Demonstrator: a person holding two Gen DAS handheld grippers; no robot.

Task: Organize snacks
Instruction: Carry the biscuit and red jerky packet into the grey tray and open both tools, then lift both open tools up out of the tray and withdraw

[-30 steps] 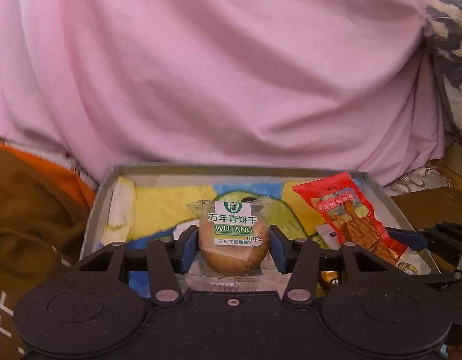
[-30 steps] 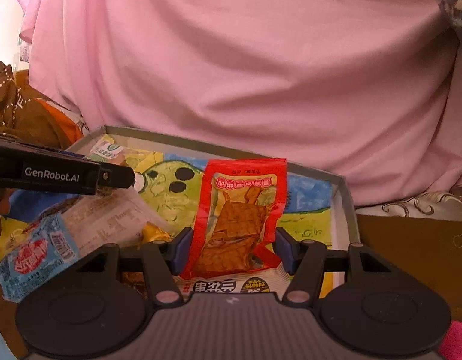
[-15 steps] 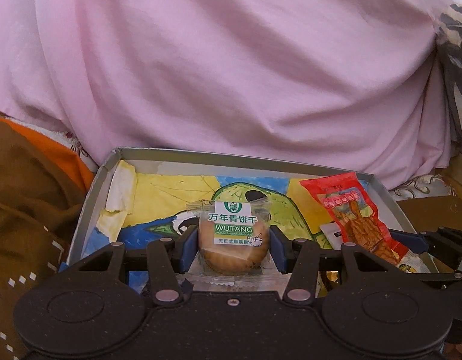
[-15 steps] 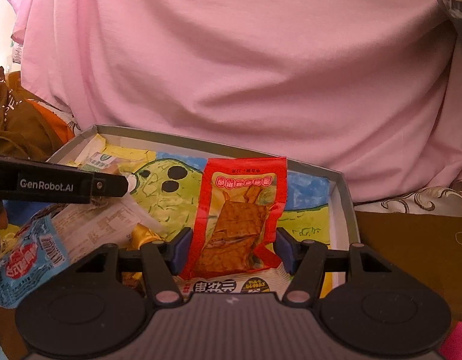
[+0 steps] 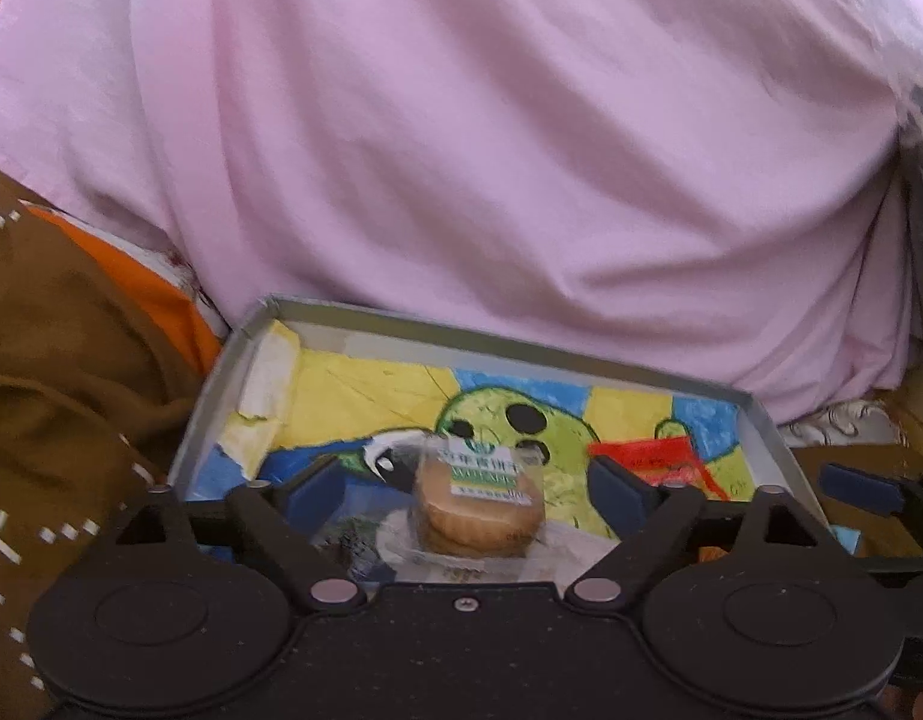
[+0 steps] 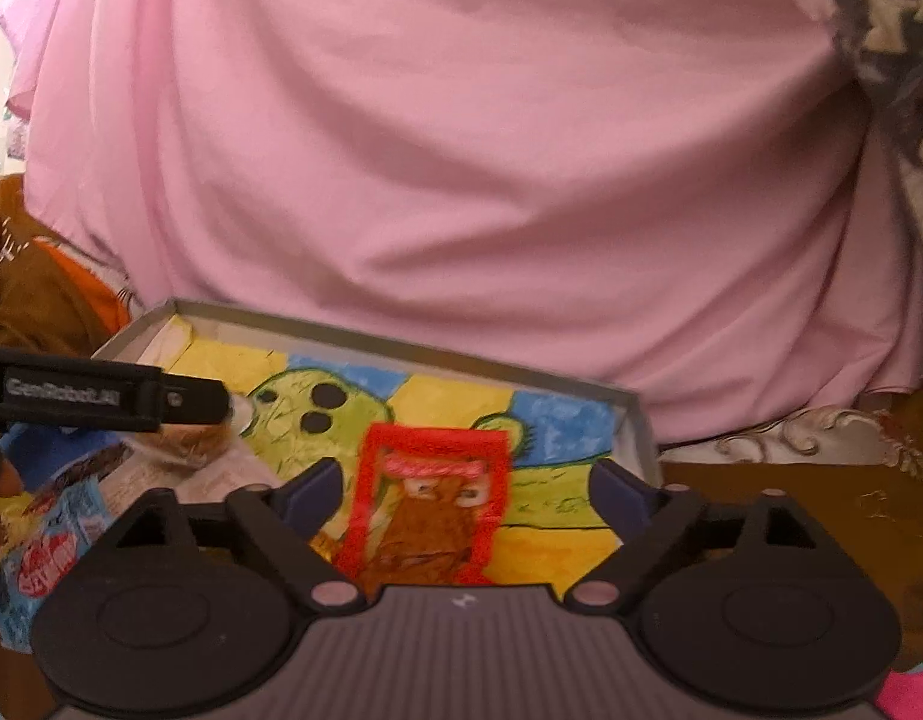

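Presently, what is seen is set out by item.

Left gripper (image 5: 470, 483): its 2 blue-padded fingers are spread wide, with clear gaps on both sides of the snack between them; nothing is clamped.

Round biscuit pack (image 5: 478, 504): a clear wrapper with a white and green label is seen lying between the left fingers, touched by neither, over the painted floor of the tray and other wrappers at its near edge.

Right gripper (image 6: 464, 489): its fingers are likewise held wide apart, and nothing is gripped.

Red snack packet (image 6: 428, 519): it is seen between the right fingers with space on each side, lying in the right half of the tray; whether it rests flat cannot be told through the blur. From the left wrist view only its red upper edge (image 5: 641, 453) is shown, right of the biscuit pack.

Tray (image 6: 401, 345): a shallow grey-walled box whose floor is covered by a yellow, blue and green drawing.

Blue wrapper (image 6: 47, 546): it is seen at the near left corner of the tray, below the black bar of the left gripper.

Pink cloth (image 5: 521, 150): it is draped behind the tray.

Brown fabric (image 5: 59, 372): it is bunched to the left of the tray.
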